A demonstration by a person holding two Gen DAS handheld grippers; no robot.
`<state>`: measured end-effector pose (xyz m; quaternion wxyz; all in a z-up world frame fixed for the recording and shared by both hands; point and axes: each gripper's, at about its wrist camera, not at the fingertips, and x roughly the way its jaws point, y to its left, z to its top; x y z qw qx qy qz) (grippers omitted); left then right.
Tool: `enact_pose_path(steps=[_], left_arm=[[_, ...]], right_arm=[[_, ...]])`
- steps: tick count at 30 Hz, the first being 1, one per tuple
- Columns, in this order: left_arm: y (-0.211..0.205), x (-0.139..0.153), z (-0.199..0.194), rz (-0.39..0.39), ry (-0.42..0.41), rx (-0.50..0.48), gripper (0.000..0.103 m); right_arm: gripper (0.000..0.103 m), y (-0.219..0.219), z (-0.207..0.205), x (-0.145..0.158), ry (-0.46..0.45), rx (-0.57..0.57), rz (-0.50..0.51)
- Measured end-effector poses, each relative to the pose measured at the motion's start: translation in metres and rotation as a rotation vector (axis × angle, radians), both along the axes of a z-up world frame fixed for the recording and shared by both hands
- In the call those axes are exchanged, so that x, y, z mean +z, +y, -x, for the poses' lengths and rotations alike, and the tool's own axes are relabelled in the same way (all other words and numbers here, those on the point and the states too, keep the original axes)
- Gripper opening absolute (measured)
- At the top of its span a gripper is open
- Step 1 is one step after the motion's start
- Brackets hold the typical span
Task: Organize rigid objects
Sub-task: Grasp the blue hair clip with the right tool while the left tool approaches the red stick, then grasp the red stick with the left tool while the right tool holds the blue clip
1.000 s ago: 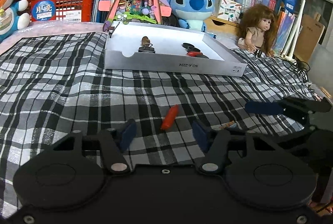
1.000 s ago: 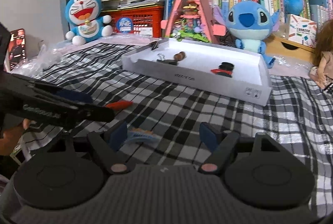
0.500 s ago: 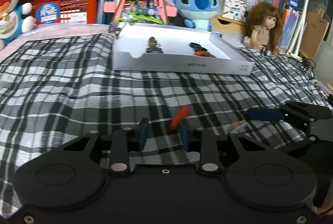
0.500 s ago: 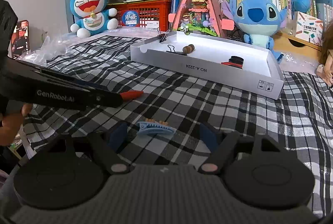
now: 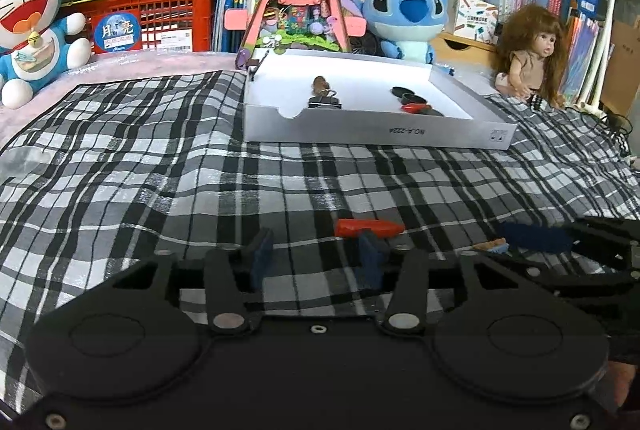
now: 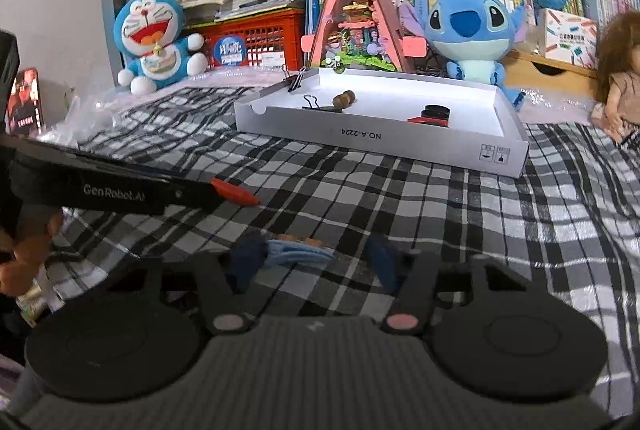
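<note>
Red tapered plastic piece (image 5: 370, 228): lies flat on the black-and-white checked cloth (image 5: 160, 170), just ahead of the left claw, well short of the tray.
Left claw (image 5: 316, 256): about half open, empty; jaws have just been opening, with nothing between them.
Piece against left claw: long axis runs straight across the line of reach, blunt end to the left, point to the right; sits off-centre, over the tip of the right-hand finger (image 5: 370, 258) and not in the gap.
Judged next move, left: needs a small shift to the right before closing, otherwise likely to nudge the piece away; crosswise lie suits a pinch only at its ends, so a turn of the wrist may help.
Light blue plastic hair clip (image 6: 296, 255): on the cloth between the fingers of the right claw (image 6: 314, 260), long axis also crosswise.
Right claw: jaws have just been closing around the clip; left-hand finger (image 6: 248, 258) touches or nearly touches it, the other stands clear, so no grip yet.
Nearer hand: left for the red piece, right for the clip.
White cardboard tray (image 5: 376, 134): farther along the cloth, ahead of both claws; already carries a binder clip, a brown lump and dark rings.
</note>
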<state>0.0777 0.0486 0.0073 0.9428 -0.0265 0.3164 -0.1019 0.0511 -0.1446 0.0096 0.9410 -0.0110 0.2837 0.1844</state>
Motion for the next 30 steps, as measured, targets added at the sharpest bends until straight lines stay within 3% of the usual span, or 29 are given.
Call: enact_pose_path(steps=[1, 6, 13, 16, 17, 18, 19, 20, 21, 28, 30], left_arm=[[-0.001, 0.000, 0.002, 0.001, -0.007, 0.001, 0.057], [-0.015, 0.000, 0.008, -0.004, -0.049, 0.000, 0.067], [-0.046, -0.006, 0.004, -0.136, -0.077, -0.009, 0.066], [-0.051, -0.009, -0.001, -0.138, -0.049, -0.012, 0.061], [-0.052, -0.008, -0.003, -0.134, -0.043, -0.014, 0.053], [-0.053, -0.008, -0.004, -0.132, -0.041, -0.020, 0.040], [-0.054, -0.007, -0.004, -0.135, -0.041, -0.023, 0.035], [-0.055, -0.006, -0.005, -0.143, -0.039, -0.019, 0.018], [-0.055, -0.006, -0.006, -0.145, -0.036, -0.019, 0.014], [-0.049, -0.003, -0.006, -0.102, -0.021, -0.004, 0.012], [-0.045, -0.003, -0.004, -0.085, -0.023, 0.001, 0.016]], right_arm=[[0.042, 0.000, 0.001, 0.001, 0.001, -0.001, -0.010], [0.042, 0.002, 0.004, 0.005, -0.026, -0.026, -0.018], [0.043, -0.012, 0.004, 0.007, -0.049, -0.108, -0.021], [0.043, -0.022, 0.003, 0.007, -0.038, -0.137, -0.041], [0.043, -0.025, 0.002, 0.007, -0.036, -0.145, -0.042], [0.043, -0.026, 0.002, 0.007, -0.036, -0.149, -0.040], [0.043, -0.027, 0.001, 0.007, -0.037, -0.152, -0.038], [0.043, -0.027, 0.001, 0.007, -0.037, -0.154, -0.038], [0.043, -0.028, 0.001, 0.006, -0.037, -0.156, -0.038], [0.043, -0.026, 0.000, 0.006, -0.041, -0.150, -0.032], [0.043, -0.025, -0.001, 0.006, -0.040, -0.151, -0.033]])
